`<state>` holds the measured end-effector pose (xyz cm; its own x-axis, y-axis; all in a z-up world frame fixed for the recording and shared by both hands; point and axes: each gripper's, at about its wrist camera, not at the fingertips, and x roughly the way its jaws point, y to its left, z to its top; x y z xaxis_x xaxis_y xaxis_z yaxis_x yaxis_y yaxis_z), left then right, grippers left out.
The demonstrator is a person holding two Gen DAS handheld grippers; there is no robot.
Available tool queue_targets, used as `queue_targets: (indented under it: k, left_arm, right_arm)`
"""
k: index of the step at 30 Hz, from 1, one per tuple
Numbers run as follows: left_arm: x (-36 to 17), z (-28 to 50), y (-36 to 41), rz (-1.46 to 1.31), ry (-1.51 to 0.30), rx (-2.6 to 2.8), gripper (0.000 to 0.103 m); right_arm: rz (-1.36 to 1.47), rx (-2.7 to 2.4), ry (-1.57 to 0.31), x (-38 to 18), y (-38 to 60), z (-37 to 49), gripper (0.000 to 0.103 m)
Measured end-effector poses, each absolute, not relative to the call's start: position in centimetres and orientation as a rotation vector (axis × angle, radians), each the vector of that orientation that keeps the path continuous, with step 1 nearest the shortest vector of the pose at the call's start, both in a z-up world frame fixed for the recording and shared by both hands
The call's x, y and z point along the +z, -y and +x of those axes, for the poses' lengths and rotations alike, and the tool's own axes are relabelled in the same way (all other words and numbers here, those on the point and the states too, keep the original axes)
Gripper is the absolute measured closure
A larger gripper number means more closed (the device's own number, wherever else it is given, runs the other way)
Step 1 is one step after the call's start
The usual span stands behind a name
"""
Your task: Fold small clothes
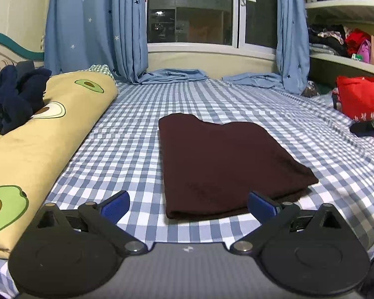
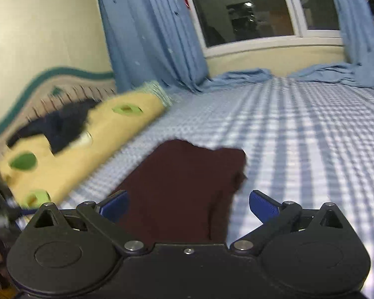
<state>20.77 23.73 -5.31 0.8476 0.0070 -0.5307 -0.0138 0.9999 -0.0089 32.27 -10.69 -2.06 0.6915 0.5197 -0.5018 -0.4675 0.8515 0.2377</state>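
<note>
Smeared by motion across the whole right wrist view: yellow avocado-print quilt, checked sheet and near end of the dark maroon garment, the latter hidden behind the gripper body. Cut off at the left wrist view's right edge: red bag and a black object, not identifiable. Too small to make out: shelf clutter.

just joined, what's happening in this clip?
A person with a handheld tool in each hand is folding small clothes on a checked bed sheet. A dark maroon garment lies folded flat. Both the left tool and right tool are open and hold nothing. More dark clothes wait on the avocado-print quilt.
</note>
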Motion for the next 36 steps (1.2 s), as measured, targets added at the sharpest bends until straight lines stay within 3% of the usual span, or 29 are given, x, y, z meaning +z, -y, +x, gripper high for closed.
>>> queue_targets:
  k: [4, 8, 10, 12, 14, 17, 20, 21, 25, 28, 32, 36]
  left_arm:
    - [-5.4, 20.4, -23.5, -0.030, -0.569, 0.005, 0.001]
    - [-5.0, 19.9, -23.5, -0.045, -0.567, -0.001, 0.001]
    - [-4.6, 19.4, -23.5, -0.026, -0.548, 0.010, 0.001]
    - [-4.5, 19.0, -23.7, -0.024, -0.544, 0.021, 0.001]
    - [-4.6, 18.9, -24.1, -0.034, -0.555, 0.032, 0.001]
    - [-5.2, 19.1, -24.8, -0.051, -0.578, 0.046, 0.001]
    - [-5.3, 19.5, -25.1, -0.058, -0.586, 0.048, 0.001]
    - [-5.3, 19.4, -25.1, -0.055, -0.580, 0.047, 0.001]
    - [-5.4, 19.6, -25.0, -0.057, -0.576, 0.033, 0.001]
    - [-5.7, 20.2, -24.8, -0.063, -0.591, 0.021, 0.001]
    - [-5.5, 20.6, -24.2, -0.057, -0.595, 0.024, 0.001]
    - [-5.3, 20.8, -23.9, -0.051, -0.598, 0.033, 0.001]
  right_arm:
    - [0.017, 0.530, -0.550, -3.5, 9.4, 29.5, 0.001]
    - [0.061, 0.618, -0.532, -5.4, 7.6, 33.0, 0.002]
    - [0.075, 0.630, -0.563, -7.2, 7.1, 35.9, 0.013]
    - [0.111, 0.622, -0.643, -9.2, 7.2, 38.7, 0.037]
    - [0.192, 0.646, -0.694, -11.2, 7.7, 40.6, 0.054]
    - [0.243, 0.658, -0.727, -13.1, 7.8, 42.2, 0.062]
    - [0.376, 0.698, -0.787, -14.4, 8.4, 43.5, 0.089]
    - [0.424, 0.704, -0.785, -14.4, 8.9, 43.5, 0.091]
    - [0.563, 0.673, -0.748, -14.3, 11.4, 42.7, 0.094]
    - [0.567, 0.633, -0.830, -17.1, 11.5, 43.1, 0.092]
    - [0.592, 0.602, -0.787, -16.3, 12.6, 42.0, 0.062]
    - [0.501, 0.645, -0.672, -12.9, 13.2, 38.8, 0.056]
